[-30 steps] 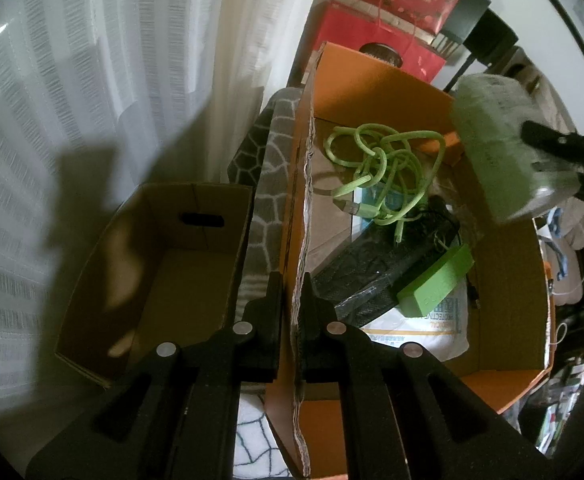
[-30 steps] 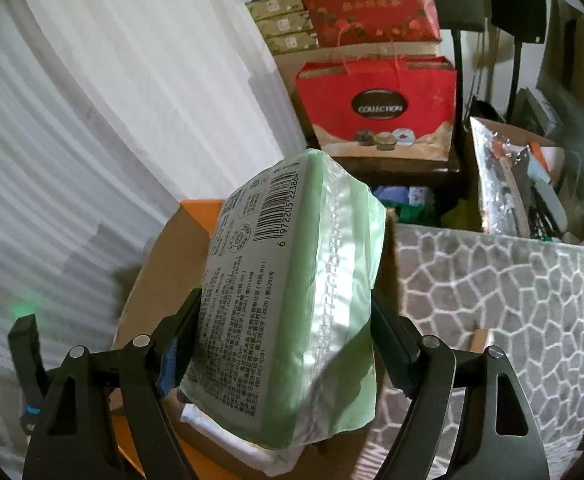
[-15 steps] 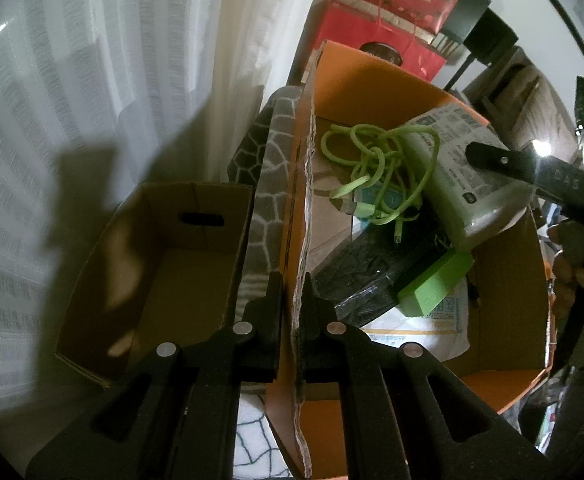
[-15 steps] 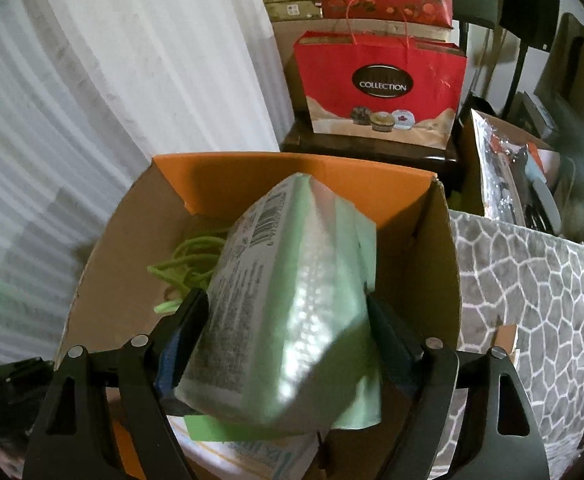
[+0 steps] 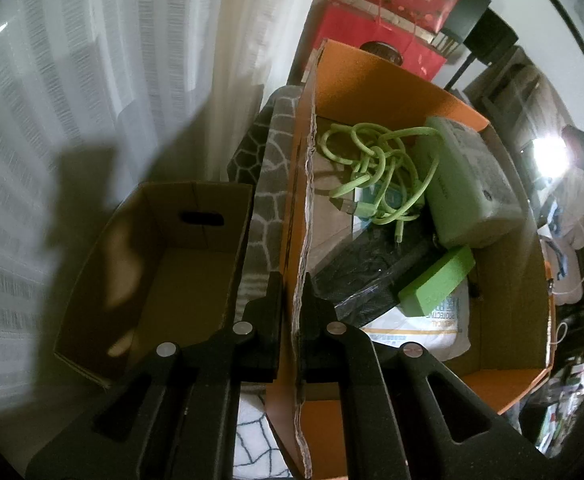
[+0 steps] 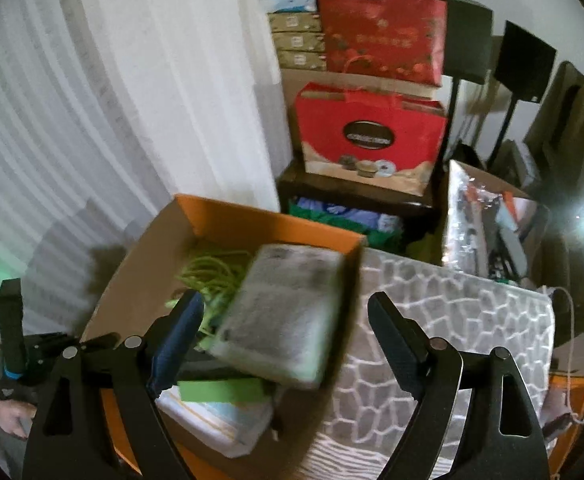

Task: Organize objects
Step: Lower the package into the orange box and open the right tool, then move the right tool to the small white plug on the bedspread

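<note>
Left wrist view: left gripper (image 5: 292, 292) clenched on the torn cardboard wall of the orange box (image 5: 391, 76), one finger outside the wall and one inside; pale green packet (image 5: 467, 188) lies inside the box against its right wall, tilted, its lower end just above a bright green block (image 5: 437, 286); tangled green cable (image 5: 375, 168) sits toward the far left corner of the box, touching the packet's left side; black bag (image 5: 367, 276) lies under the cable's loose end and beside the block; a white printed pack (image 5: 419, 332) lies at the near end of the box floor, under the block; a plain brown box (image 5: 164, 272) stands to the left of the orange box, with a grey patterned cushion (image 5: 268, 184) between them. Right wrist view (somewhat blurred): right gripper (image 6: 284, 336) released, its jaws having just been opening, fingers standing wide with the pale green packet (image 6: 284, 312) seen between them but touched by neither pad; packet rests in the orange box (image 6: 252, 216) near its right wall, over the green block (image 6: 220, 392) and beside the cable (image 6: 212, 272); a red gift bag (image 6: 367, 132) stands behind the box; a hand (image 6: 12, 408) shows at the lower left edge.
</note>
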`<state>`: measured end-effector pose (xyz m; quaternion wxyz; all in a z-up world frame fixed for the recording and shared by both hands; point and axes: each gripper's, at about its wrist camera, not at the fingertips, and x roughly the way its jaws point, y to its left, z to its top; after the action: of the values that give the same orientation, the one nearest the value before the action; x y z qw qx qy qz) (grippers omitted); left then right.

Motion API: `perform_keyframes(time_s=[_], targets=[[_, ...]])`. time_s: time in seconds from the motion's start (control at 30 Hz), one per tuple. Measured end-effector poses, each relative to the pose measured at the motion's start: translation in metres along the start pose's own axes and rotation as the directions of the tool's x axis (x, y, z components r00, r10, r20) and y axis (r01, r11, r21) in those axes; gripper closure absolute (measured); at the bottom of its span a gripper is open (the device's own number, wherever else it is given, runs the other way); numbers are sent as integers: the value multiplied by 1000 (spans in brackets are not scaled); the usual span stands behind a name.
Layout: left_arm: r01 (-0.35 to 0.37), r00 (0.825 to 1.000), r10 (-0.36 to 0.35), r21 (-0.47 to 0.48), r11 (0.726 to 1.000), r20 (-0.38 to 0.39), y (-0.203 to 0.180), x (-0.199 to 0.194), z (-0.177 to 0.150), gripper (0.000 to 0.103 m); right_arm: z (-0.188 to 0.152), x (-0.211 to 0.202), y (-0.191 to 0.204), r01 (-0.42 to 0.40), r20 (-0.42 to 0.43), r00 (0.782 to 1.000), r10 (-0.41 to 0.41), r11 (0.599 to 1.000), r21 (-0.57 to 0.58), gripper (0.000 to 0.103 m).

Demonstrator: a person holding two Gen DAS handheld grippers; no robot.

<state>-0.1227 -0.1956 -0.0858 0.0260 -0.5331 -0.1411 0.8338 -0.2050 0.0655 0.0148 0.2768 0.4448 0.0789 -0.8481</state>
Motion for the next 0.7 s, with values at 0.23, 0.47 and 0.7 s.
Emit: perform_keyframes(time_s=[0.23,0.47,0.7], targets=[[1,1000,-1,0,1000,1,0,0,0,98,-14,-11,-48,71,-9,997,-71,997,41,17],[-3,1000,3,2,1000,1,0,0,0,98,-38,1,-95,152,-57,987,-147,985,84,20],[-5,1000,5,2,1000,1,-2,0,0,98,-62,27,-123,168,-126,980,-153,979,119,33]])
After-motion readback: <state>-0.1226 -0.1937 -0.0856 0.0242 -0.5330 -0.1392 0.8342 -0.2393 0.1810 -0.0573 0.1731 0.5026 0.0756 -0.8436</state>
